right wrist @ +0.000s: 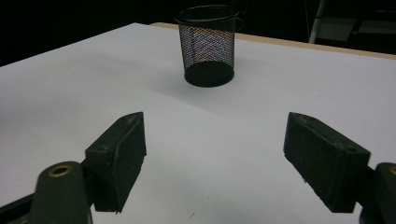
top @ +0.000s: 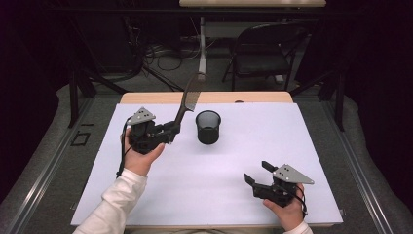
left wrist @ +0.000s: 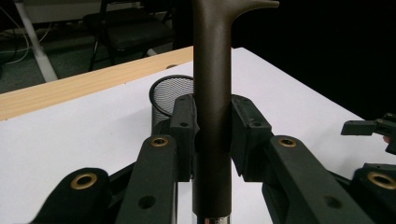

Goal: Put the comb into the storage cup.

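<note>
A long knife-like tool [top: 189, 95] with a dark handle [left wrist: 212, 93] and a grey blade points up and away from me, left of a black mesh cup [top: 208, 126]. My left gripper [top: 173, 129] is shut on the handle, and both pads [left wrist: 183, 126] press its sides. The cup [left wrist: 170, 93] stands just behind those jaws. My right gripper [top: 257, 171] rests near the front right of the table, open with nothing between its fingers. From the right gripper [right wrist: 215, 140] the cup [right wrist: 208, 44] stands upright farther ahead.
A white sheet [top: 219, 165] covers the wooden table [top: 146, 97], whose bare strip shows at the far edge. A black folding chair [top: 263, 48], a white table leg [top: 202, 48] and cables stand on the floor beyond. The right gripper [left wrist: 369, 128] appears at the side of the left gripper view.
</note>
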`<action>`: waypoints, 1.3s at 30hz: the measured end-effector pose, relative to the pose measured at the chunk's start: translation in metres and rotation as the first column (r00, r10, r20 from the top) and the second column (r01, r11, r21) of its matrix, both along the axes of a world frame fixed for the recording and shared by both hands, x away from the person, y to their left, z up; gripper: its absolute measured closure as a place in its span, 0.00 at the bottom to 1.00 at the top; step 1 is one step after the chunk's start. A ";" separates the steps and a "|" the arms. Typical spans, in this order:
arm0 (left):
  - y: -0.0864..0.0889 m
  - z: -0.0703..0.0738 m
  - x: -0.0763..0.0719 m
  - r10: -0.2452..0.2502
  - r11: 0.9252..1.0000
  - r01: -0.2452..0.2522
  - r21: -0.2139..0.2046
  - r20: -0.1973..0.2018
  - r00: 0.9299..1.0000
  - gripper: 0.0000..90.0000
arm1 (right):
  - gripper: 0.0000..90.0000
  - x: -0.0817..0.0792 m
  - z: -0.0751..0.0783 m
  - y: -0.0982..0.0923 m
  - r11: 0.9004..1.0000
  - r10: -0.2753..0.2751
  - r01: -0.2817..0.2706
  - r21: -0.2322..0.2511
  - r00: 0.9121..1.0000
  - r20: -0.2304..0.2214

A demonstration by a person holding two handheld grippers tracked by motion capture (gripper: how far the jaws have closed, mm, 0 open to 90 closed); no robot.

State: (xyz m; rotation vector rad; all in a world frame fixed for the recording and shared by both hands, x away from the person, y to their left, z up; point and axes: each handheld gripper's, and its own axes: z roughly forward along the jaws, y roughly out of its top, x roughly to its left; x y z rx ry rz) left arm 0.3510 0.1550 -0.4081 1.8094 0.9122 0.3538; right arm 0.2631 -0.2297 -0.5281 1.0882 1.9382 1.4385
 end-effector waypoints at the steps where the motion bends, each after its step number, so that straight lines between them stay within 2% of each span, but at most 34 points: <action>1: -0.002 -0.002 -0.001 -0.006 1.000 0.006 -0.005 0.005 1.000 0.81 | 0.23 0.000 0.000 0.000 1.000 0.001 -0.001 0.001 1.000 -0.001; 8: -0.006 -0.005 -0.004 -0.016 1.000 0.016 -0.025 0.006 1.000 0.81 | 0.23 0.000 0.000 0.000 1.000 0.004 -0.004 -0.003 1.000 -0.007; 10: -0.006 -0.007 -0.006 -0.017 0.999 0.018 -0.042 0.010 1.000 0.81 | 0.23 0.000 0.000 0.000 1.000 0.004 -0.004 -0.007 1.000 -0.006; 21: -0.013 -0.015 -0.014 -0.024 0.998 0.026 -0.064 0.031 0.999 0.81 | 0.23 0.001 -0.001 0.001 1.000 0.003 -0.003 -0.003 1.000 -0.003; 39: -0.013 -0.028 -0.024 -0.020 0.998 0.025 -0.066 0.069 0.997 0.81 | 0.23 0.001 -0.001 0.001 1.000 0.006 -0.006 -0.002 1.000 -0.002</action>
